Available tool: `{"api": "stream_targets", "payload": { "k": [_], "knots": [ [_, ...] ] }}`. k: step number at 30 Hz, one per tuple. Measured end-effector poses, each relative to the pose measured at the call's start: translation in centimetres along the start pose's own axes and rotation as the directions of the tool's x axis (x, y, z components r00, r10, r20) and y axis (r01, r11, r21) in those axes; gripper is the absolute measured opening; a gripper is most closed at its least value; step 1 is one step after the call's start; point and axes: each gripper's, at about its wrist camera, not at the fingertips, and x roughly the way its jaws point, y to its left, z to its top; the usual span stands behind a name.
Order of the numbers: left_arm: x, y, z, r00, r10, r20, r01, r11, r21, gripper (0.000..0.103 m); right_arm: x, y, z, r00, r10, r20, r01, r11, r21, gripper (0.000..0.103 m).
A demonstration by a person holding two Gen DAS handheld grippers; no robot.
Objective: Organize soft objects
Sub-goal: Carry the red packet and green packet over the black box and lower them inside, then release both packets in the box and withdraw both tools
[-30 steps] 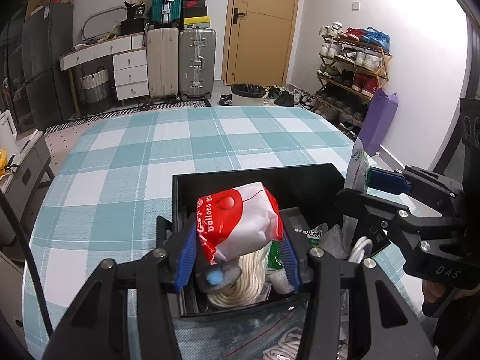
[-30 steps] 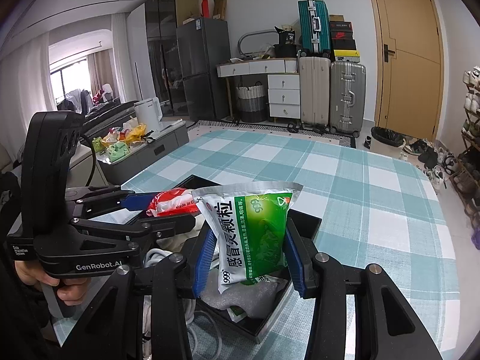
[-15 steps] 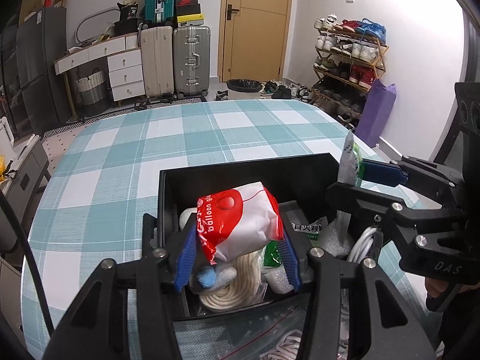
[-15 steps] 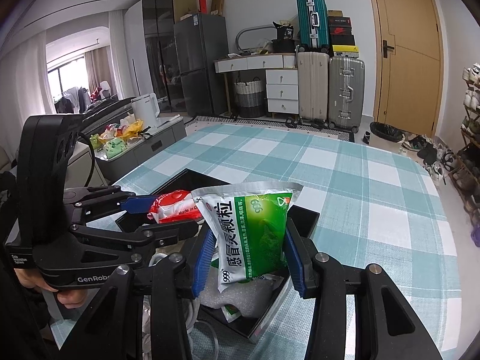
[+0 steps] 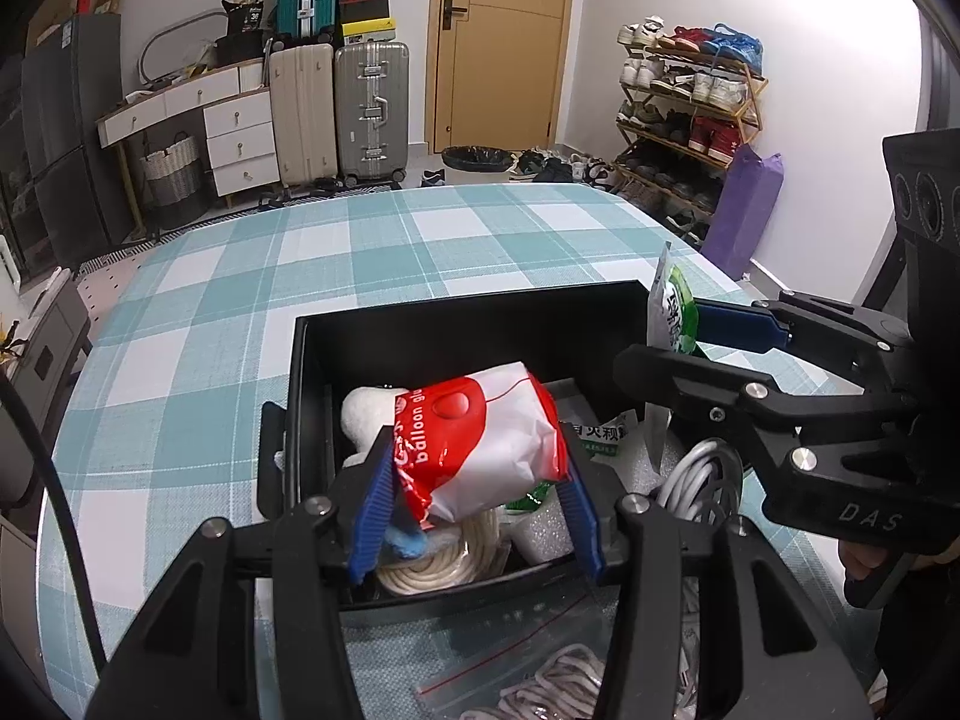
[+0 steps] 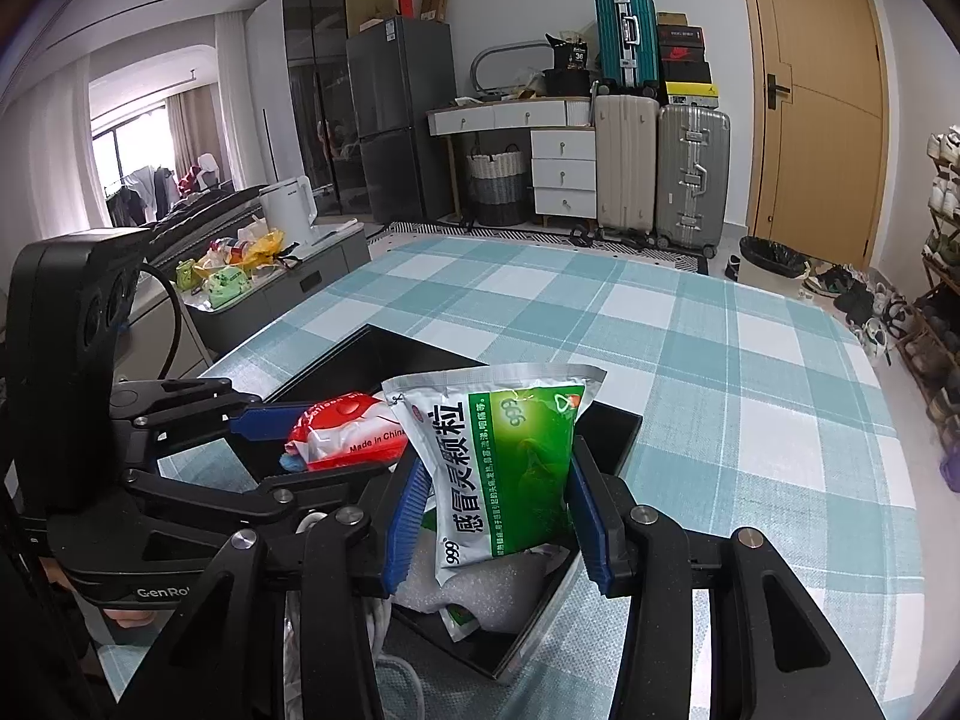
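My left tool (image 5: pixel 474 501) was clamped on the red bag (image 5: pixel 480 444), my right tool (image 6: pixel 498 516) on the green sachet (image 6: pixel 510 468), both above the black bin (image 5: pixel 456 324). Both looked light, crinkly, slippery film; I judged mid-body pinches safest.

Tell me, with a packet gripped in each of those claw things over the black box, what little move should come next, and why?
Probably lower the left gripper and release its red and white balloon packet into the black box. It already hangs above the rope coil inside, and the right gripper holds its green packet over the box's other side.
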Motion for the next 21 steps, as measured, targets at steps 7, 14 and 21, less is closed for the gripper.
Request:
{"api": "stream_targets", "payload": {
  "k": [7,14,21],
  "knots": [
    [-0.2,0.0,-0.2,1.0,-0.012,-0.008,0.012,1.0,-0.009,0.049,0.1,-0.1,0.0,1.0,-0.001,-0.002,0.001,1.0,0.002,0.044],
    [-0.2,0.0,-0.1,1.0,-0.028,-0.008,0.028,1.0,0.001,0.055,0.0,-0.3,-0.1,1.0,-0.008,-0.007,0.008,1.0,0.002,0.049],
    [-0.6,0.0,0.1,1.0,-0.022,-0.01,0.022,1.0,0.012,0.067,-1.7,-0.6,-0.2,0.998,-0.047,0.035,0.047,0.999,0.007,0.079]
  ]
}}
